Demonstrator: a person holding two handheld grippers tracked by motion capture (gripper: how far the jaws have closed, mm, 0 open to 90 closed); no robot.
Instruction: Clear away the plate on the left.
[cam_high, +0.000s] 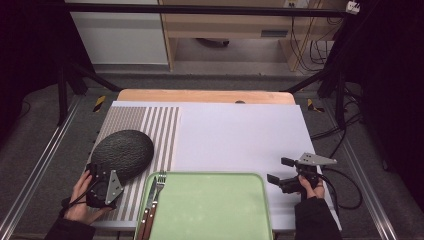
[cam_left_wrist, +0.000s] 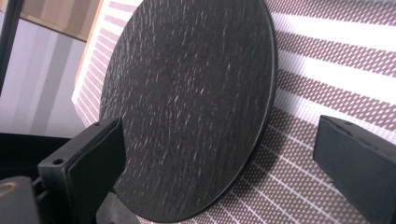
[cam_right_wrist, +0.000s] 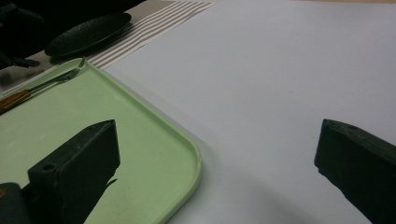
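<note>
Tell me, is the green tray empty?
No. The green tray holds a fork and a wooden-handled knife along its left edge.

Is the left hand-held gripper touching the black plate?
Cannot tell. The left gripper view shows the left hand-held gripper open astride the black plate, with no contact or gap plainly visible.

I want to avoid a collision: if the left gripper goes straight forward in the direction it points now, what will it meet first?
Most likely the dark round plate. The left gripper is open, with the plate's near rim already between its jaws, above the striped mat.
</note>
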